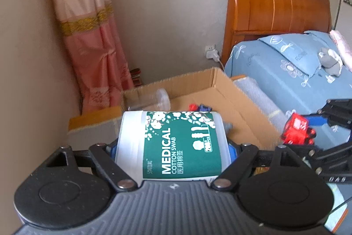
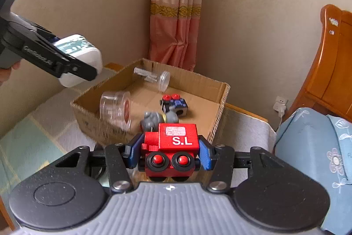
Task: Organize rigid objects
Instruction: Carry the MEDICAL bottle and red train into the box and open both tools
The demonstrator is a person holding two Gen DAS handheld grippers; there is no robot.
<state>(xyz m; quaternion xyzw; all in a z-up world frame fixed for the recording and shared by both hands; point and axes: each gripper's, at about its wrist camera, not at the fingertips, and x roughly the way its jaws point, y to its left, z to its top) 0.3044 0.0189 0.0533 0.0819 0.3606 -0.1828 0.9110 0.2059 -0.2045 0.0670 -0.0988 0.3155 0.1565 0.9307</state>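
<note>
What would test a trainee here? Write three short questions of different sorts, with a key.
1. True or false: the left tool is shut on the swab tub.
2. Which does the right tool hold? A) clear jar B) red train C) grey toy
3. Fill in: the clear jar, the tube, the grey toy and the black toy car all lie in the cardboard ____.

Key: 1 true; 2 B, the red train; 3 box.

Daylit, slight blur, fisheye edges.
</note>
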